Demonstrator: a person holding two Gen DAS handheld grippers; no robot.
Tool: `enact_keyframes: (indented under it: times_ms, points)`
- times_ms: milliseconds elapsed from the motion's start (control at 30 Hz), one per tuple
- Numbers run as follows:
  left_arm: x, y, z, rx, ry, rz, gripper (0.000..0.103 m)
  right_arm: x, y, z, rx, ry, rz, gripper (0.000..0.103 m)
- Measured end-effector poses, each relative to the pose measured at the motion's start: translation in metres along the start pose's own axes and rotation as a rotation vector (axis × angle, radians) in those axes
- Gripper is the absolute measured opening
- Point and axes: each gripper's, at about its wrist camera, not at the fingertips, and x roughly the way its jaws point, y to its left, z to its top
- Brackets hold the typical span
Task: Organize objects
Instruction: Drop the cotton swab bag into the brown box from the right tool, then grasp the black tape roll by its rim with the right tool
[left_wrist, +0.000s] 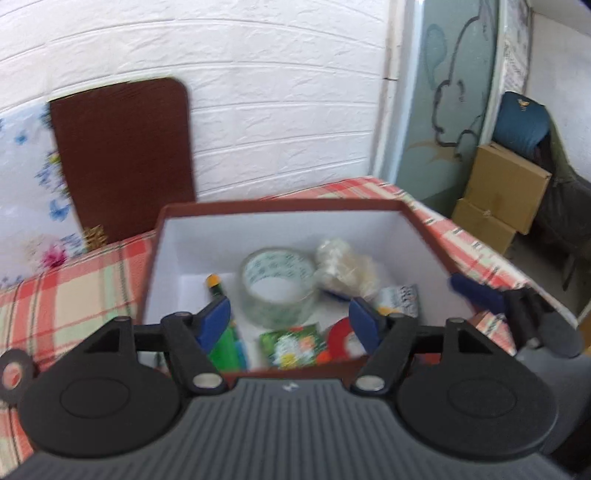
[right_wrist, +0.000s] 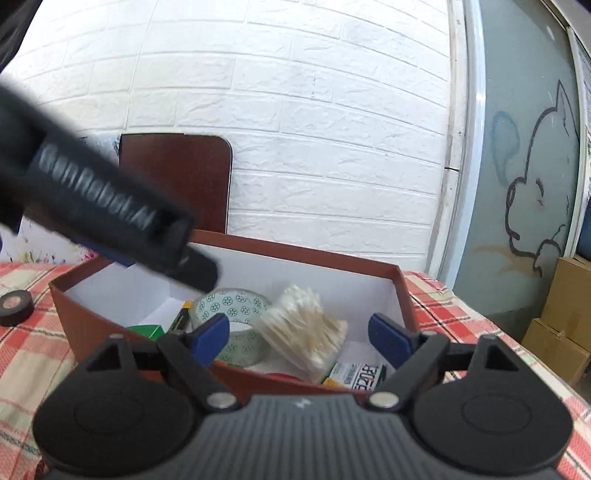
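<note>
A brown box (left_wrist: 424, 232) with a white inside stands on the plaid cloth; it also shows in the right wrist view (right_wrist: 85, 317). In it lie a clear tape roll (left_wrist: 279, 286) (right_wrist: 236, 306), a pack of cotton swabs (left_wrist: 341, 264) (right_wrist: 303, 325), a green marker (left_wrist: 218, 291), a green packet (left_wrist: 293, 343), a red tape roll (left_wrist: 338, 338) and a printed packet (left_wrist: 400, 299) (right_wrist: 356, 374). My left gripper (left_wrist: 290, 323) is open and empty over the box's near edge. My right gripper (right_wrist: 297, 338) is open and empty over the box's near right side. A black tape roll (left_wrist: 13, 373) (right_wrist: 14, 302) lies on the cloth left of the box.
A brown board (left_wrist: 122, 155) leans on the white brick wall behind the box. Cardboard boxes (left_wrist: 502, 192) stack on the floor to the right. The left gripper's body (right_wrist: 92, 199) crosses the right wrist view at upper left. The table edge (left_wrist: 524, 280) runs at right.
</note>
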Motion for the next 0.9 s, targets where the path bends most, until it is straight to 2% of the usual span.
enact_keyframes:
  times_ms: [133,267,367,500,533,633,667,700,733,800,900]
  points:
    - [-0.023,0.029,-0.024,-0.039,-0.005,0.058,0.073,-0.015,0.004,-0.003,0.038,-0.023,0.045,0.086]
    - [-0.047,0.076,-0.06,-0.083,0.009,0.177,0.076,-0.035,0.023,-0.007,0.029,-0.04,0.162,0.086]
    - [-0.054,0.125,-0.096,-0.129,0.066,0.355,0.076,-0.046,0.062,-0.01,-0.033,0.005,0.294,0.085]
    - [-0.069,0.194,-0.149,-0.222,0.13,0.61,0.076,-0.043,0.115,-0.027,-0.092,0.167,0.484,0.082]
    - [-0.074,0.209,-0.16,-0.256,0.141,0.658,0.08,-0.04,0.131,-0.032,-0.102,0.216,0.529,0.082]
    - [-0.106,0.248,-0.195,-0.38,0.053,0.719,0.097,-0.025,0.169,-0.043,-0.15,0.298,0.599,0.082]
    - [-0.117,0.258,-0.204,-0.461,0.007,0.685,0.096,-0.017,0.181,-0.045,-0.167,0.319,0.603,0.082]
    - [-0.123,0.263,-0.206,-0.498,-0.03,0.662,0.096,-0.005,0.193,-0.046,-0.176,0.347,0.599,0.081]
    - [-0.124,0.262,-0.204,-0.507,-0.037,0.662,0.096,0.008,0.203,-0.044,-0.171,0.367,0.591,0.086]
    - [-0.114,0.253,-0.199,-0.446,-0.008,0.695,0.097,0.031,0.223,-0.034,-0.167,0.362,0.584,0.087]
    - [-0.109,0.249,-0.197,-0.405,-0.012,0.661,0.097,0.068,0.258,-0.02,-0.171,0.352,0.573,0.087]
